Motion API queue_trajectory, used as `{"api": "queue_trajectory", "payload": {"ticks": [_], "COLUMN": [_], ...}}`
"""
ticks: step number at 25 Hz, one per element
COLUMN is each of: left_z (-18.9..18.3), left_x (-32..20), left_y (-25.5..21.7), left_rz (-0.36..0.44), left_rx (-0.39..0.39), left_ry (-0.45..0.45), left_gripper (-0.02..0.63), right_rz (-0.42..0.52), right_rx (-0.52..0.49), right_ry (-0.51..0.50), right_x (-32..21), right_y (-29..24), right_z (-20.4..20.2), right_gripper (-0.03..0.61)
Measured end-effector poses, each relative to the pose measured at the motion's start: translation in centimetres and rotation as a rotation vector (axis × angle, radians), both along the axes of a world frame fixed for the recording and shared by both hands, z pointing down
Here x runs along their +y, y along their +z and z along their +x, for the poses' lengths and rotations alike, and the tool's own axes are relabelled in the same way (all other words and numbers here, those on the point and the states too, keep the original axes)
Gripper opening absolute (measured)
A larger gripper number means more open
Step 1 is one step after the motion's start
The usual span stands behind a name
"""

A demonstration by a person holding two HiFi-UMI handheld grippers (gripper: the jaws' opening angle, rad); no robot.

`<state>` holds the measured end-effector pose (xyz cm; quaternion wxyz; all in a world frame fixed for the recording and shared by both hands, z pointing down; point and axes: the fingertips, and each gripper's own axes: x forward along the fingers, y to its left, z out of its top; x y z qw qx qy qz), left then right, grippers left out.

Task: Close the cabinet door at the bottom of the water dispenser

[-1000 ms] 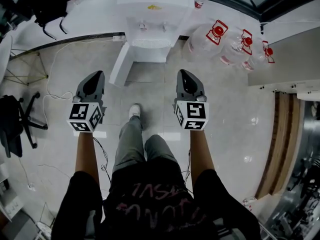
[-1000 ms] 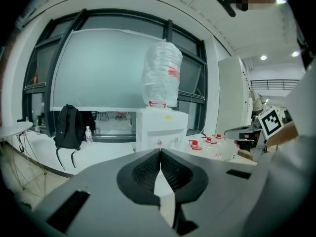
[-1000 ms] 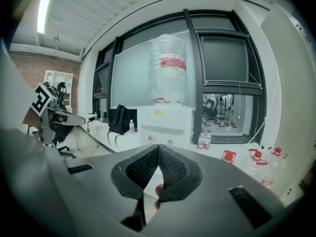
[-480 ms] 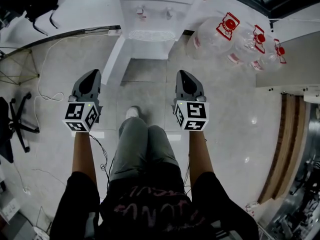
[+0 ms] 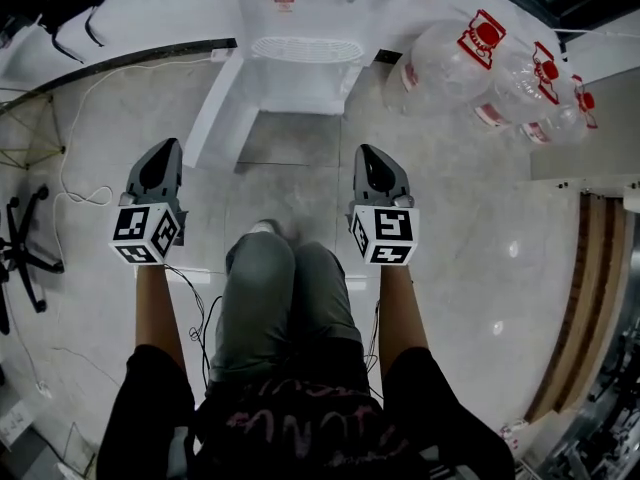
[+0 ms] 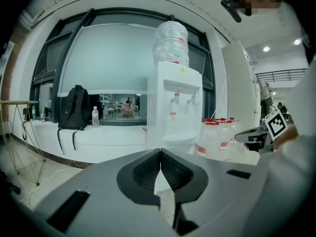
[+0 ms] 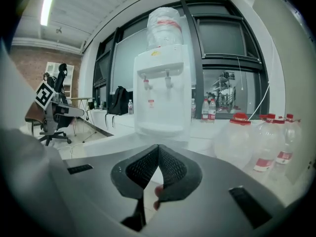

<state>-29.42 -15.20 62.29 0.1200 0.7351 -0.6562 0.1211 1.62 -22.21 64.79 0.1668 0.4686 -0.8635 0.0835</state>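
The white water dispenser (image 5: 305, 28) stands at the top middle of the head view. Its bottom cabinet door (image 5: 215, 113) hangs open, swung out to the left over the tiled floor. My left gripper (image 5: 165, 150) is held in the air just left of the door's free edge, jaws shut on nothing. My right gripper (image 5: 368, 154) hovers short of the dispenser's right side, also shut and empty. Both gripper views face the dispenser (image 6: 174, 107) (image 7: 160, 93) from a short way off, with the left gripper (image 6: 160, 153) and the right gripper (image 7: 158, 148) closed tip to tip.
Several empty water jugs (image 5: 450, 63) lie right of the dispenser. A cable (image 5: 80, 148) runs over the floor at the left, near an office chair base (image 5: 20, 238). A wooden step (image 5: 575, 298) borders the right. The person's legs (image 5: 285, 298) are below the grippers.
The person has stepped closer, so the dispenser and the open door have slid up the head view. Both grippers stay shut; the left one has drifted slightly left.
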Motion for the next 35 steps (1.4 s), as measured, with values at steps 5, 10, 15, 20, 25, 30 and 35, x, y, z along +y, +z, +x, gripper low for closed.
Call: {"api": "queue_trajectory", "payload": {"ticks": [5,10,15,20,25,30,35], "left_z": [-1.2,-4.5,-6.3,-6.2,-4.5,0.2,5.6], "left_x": [0.4,0.8,1.6,1.3,0.5,-0.6,-2.2], "left_y": [3.5,7.1,13.3,16.2,16.0,16.5,17.9], "left_rz": [0.015,0.031,-0.019,-0.027,0.013,0.018,0.007], "left_rx": [-0.065,-0.042,0.017,0.046,0.048,0.008,0.01], "left_ry": [0.0,-0.077,-0.14,-0.146,-0.102,0.05,0.181], "left_gripper": [0.015,0.016,0.017,0.015,0.015,0.015,0.015], "right_rz": [0.002,-0.002,-0.005,-0.017,-0.02,-0.018,-0.03], "right_rx": [0.006,0.005,0.023,0.018,-0.006,-0.008,-0.009], "right_ry": [-0.013,-0.011,-0.004,0.017,0.06,0.076,0.107], "right_x": [-0.1,-0.6,-0.4,-0.3,-0.8,-0.5,-0.1], "right_y": [4.5,8.5,12.5,14.9,16.5,17.4,18.3], "right_z": [0.4,2.0,3.6,5.0,6.5,6.9,8.1], "right_gripper": [0.012,0.012,0.012,0.012,0.012,0.014,0.014]}}
